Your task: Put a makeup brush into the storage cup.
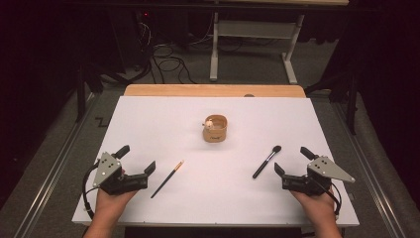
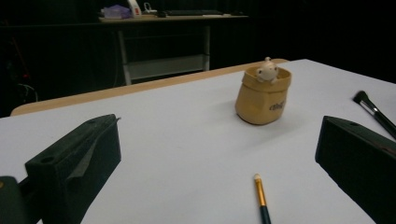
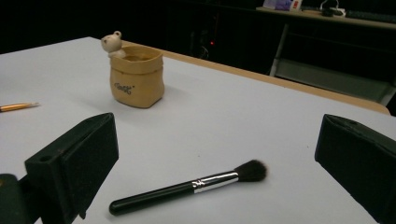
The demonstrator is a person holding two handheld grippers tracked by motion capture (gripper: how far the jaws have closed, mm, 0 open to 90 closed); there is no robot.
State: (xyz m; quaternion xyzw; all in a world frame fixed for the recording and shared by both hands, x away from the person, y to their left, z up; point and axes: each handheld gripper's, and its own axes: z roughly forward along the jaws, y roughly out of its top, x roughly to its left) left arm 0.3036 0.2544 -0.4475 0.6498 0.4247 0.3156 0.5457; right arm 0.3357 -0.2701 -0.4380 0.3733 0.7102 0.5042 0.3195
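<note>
My left gripper (image 1: 139,158) sits low at the near left edge of the white table (image 1: 148,119), my hand (image 1: 110,201) under it with the wrist coming in from the bottom; its jaws stand wide apart and hold nothing; my right gripper (image 1: 292,160) mirrors it at the near right edge, my right hand (image 1: 317,203) cupping it from behind, jaws likewise spread and empty (both point forward and a little inward). Just ahead of the left one lies the thin brush (image 1: 167,179), slanted, its pale tip toward the middle of the table, apart from my jaws; in the left gripper view its tip (image 2: 258,179) lies between them. Near the right one lies the black powder brush (image 1: 266,162), also slanted, bristles away from me; in the right gripper view it (image 3: 187,189) lies on the table between the jaws, untouched. Farther on, at the table's centre, stands the tan pot (image 1: 215,129), upright, a small pale figure (image 1: 210,122) on its rim.
</note>
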